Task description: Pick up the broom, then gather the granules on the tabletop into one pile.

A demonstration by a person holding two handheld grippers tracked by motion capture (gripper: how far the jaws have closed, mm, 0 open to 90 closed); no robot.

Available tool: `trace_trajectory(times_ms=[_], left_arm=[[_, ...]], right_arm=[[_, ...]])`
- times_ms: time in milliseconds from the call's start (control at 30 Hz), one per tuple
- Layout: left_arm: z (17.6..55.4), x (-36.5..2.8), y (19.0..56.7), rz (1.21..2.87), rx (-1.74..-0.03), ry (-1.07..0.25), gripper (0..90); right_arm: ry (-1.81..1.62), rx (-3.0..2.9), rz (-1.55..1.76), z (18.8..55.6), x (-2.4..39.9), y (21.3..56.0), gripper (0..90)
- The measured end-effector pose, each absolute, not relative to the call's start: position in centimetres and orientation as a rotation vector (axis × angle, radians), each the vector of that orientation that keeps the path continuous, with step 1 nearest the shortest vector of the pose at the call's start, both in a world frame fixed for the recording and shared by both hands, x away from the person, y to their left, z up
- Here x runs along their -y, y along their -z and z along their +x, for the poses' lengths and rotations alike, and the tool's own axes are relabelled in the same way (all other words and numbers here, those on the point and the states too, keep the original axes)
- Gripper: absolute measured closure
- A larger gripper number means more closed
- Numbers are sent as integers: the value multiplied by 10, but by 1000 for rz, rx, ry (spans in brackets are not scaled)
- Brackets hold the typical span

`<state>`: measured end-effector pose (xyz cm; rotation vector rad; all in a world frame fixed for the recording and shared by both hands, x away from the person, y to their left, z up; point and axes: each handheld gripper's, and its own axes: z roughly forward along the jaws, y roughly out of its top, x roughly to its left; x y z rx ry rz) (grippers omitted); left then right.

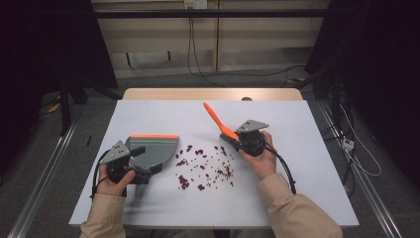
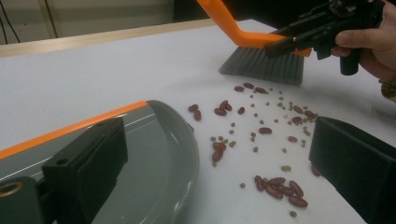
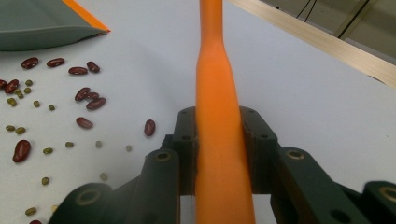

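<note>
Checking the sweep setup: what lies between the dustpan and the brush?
Scattered red beans and small green ones lie on the table between dustpan and brush, clearest in the left gripper view.

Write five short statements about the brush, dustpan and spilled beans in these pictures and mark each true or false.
1. The right gripper is shut on the orange brush handle. True.
2. The beans lie inside the dustpan. False: they are scattered on the table beside it.
3. The spill holds red beans and small green ones. True.
4. The brush bristles are orange. False: they are grey.
5. The dustpan has an orange edge. True.
</note>
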<state>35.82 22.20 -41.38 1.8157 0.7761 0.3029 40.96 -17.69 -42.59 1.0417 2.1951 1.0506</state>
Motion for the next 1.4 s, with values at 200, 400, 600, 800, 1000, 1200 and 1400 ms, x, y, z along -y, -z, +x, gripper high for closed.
trace_trajectory(times_ms=[200,400,600,800,1000,1200,1400], left_arm=[[357,-223,412,1807,-774,-308,42],[357,-223,412,1810,-772,-307,43],[357,-224,412,1806,-773,-308,43],[356,-224,411,1808,-771,-312,43],[356,-224,411,1805,-768,-312,43],[356,-223,411,1810,-767,-311,43],[356,-223,411,1813,-765,-307,43]], right_arm=[[-1034,-2215,998,404,169,426,710],[-1015,-2226,958,401,163,427,708],[-1016,-2243,942,397,158,427,707],[-1018,-2251,919,392,152,427,707],[-1026,-2268,888,385,144,427,707],[-1049,-2294,842,377,140,427,707],[-1076,-2319,810,368,135,426,707]])
